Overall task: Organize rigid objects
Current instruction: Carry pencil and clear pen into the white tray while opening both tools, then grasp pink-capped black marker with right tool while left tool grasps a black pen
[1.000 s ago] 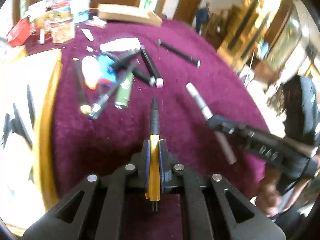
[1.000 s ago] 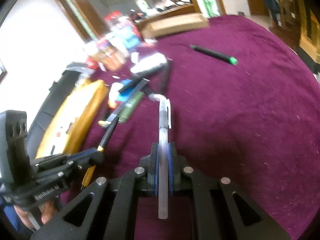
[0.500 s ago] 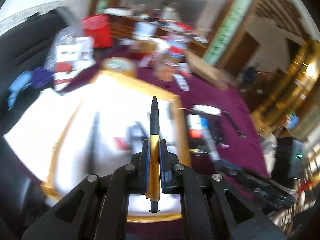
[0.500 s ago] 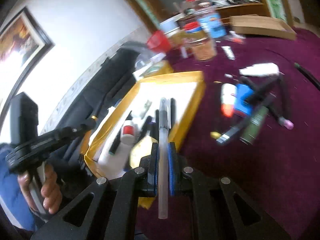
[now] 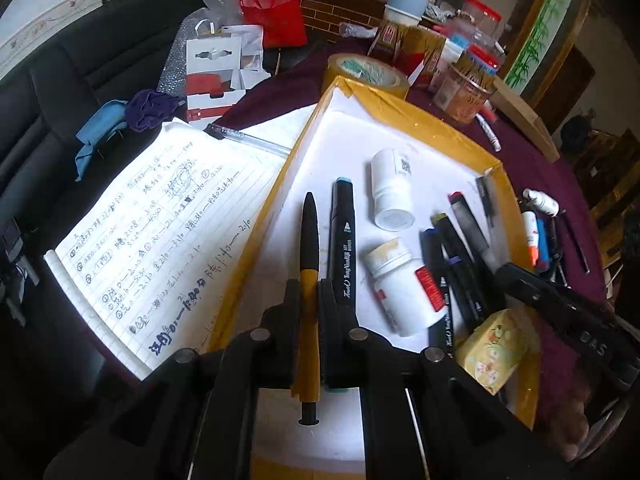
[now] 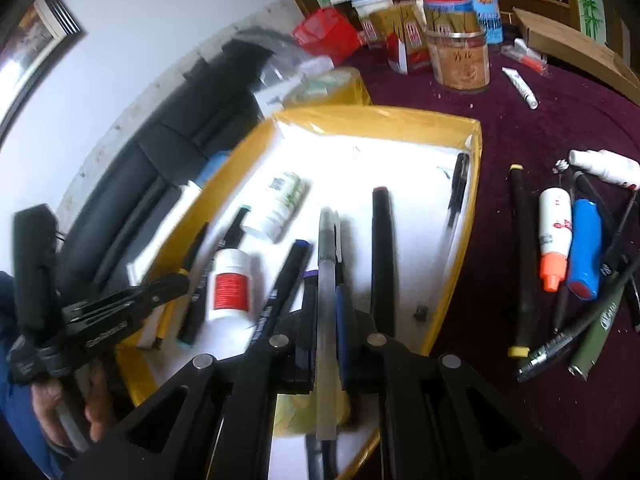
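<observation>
- Step in hand, as I judge it: delivery. Both grippers carry a pen over the tray (image 5: 400, 112), none released yet.
- Left gripper (image 5: 309, 300): jaws pinched tight on the yellow pen (image 5: 310, 264), black tip pointing forward, over the tray's white floor near its left wall.
- Right gripper (image 6: 327, 320): jaws clamped on the grey pen (image 6: 327, 280), over the tray's near end, above the markers (image 6: 382, 256) lying there.
- Tray holds two white bottles (image 5: 394, 190), several markers, a small yellow box (image 5: 494, 346) at the near right corner.
- Notebook (image 5: 160, 216) lies just left of the tray, touching or nearly touching its wall; can't tell which.
- Still to sort: loose pile (image 6: 572, 248) on the purple cloth right of the tray. It has tubes, a blue lighter, pens.
- Next move likely calls for: lower each pen a bit, open the jaws, let it drop flat in the tray.
- Left has bare floor under it beside the teal-cap marker (image 5: 343, 236), an easy drop.
- Right is over crowded markers; the pen may land across them or roll. Shifting toward a bare white patch would be cleaner.
- Grippers sit close together at the near end; stagger releases to avoid a bump.
- Right view is motion-blurred on its left side; details there are unclear.
</observation>
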{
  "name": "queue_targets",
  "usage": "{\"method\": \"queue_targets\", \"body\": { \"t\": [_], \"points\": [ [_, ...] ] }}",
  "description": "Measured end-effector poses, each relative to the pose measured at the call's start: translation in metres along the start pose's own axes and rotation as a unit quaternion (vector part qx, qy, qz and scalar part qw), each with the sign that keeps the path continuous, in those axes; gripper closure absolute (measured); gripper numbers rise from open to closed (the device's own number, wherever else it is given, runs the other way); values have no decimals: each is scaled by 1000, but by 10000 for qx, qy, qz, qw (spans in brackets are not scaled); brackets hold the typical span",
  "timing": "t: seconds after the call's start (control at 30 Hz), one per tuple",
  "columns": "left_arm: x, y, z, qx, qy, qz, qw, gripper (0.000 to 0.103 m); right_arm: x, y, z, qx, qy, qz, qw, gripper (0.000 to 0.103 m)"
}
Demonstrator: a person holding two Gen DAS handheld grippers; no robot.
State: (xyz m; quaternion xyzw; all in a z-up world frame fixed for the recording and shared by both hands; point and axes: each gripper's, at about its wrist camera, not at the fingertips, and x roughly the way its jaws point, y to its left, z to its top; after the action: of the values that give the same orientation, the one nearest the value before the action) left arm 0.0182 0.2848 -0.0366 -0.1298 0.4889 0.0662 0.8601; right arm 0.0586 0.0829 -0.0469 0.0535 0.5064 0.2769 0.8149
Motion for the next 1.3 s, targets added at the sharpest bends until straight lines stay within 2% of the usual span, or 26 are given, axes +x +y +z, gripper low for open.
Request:
{"method": "queue_targets", "body": {
  "t": [0.2, 0.3, 0.33, 0.37, 0.4, 0.43, 0.47, 0.57, 0.67, 0.8, 0.93, 1.1, 1.23, 1.3],
  "points": [
    [0, 3, 0, 18, -55, 49, 10000, 96, 13, 0, 4, -154, 20, -264, 9995, 94],
    [0, 0, 0, 78, -40, -5, 10000, 89, 6, -4, 3, -94, 18, -84, 9999, 91],
    [-2, -1, -1, 107, -69, -18, 9999, 83, -2, -6, 1, -40, -64, 10, 10000, 85],
    [-5, -3, -2, 114, -110, 9, 9999, 72, -8, -7, 0, -17, -141, 80, 9999, 78],
    [-7, -4, -2, 104, -144, 40, 9998, 65, -21, -11, -3, 45, -281, 161, 9995, 64],
    [-12, -6, -4, 101, -229, 15, 9997, 58, -29, -14, -5, 92, -370, 209, 9991, 61],
    [-16, -9, -6, 96, -287, -22, 9995, 57, -42, -20, -10, 157, -473, 271, 9984, 61],
    [-35, -29, -14, 229, -587, 73, 9980, 57, -75, -40, -28, 377, -722, 446, 9957, 61],
    [-49, -61, -23, 608, -761, -228, 9950, 57, -103, -72, -44, 687, -904, 518, 9922, 61],
    [-54, -119, -39, 1232, -569, -1020, 9855, 57, -132, -122, -60, 1147, -1068, 297, 9872, 61],
    [-46, -164, -54, 1521, -172, -1583, 9755, 57, -158, -177, -62, 1686, -1217, -26, 9781, 62],
    [-42, -199, -64, 1779, -9, -1694, 9694, 57, -151, -223, -37, 2077, -1084, -229, 9719, 62],
    [-40, -209, -65, 1795, 117, -1672, 9694, 57, -126, -239, -13, 2184, -820, -327, 9719, 63],
    [-39, -210, -66, 1808, 155, -1633, 9698, 57, -113, -247, 0, 2205, -673, -454, 9720, 68]
  ]
}}
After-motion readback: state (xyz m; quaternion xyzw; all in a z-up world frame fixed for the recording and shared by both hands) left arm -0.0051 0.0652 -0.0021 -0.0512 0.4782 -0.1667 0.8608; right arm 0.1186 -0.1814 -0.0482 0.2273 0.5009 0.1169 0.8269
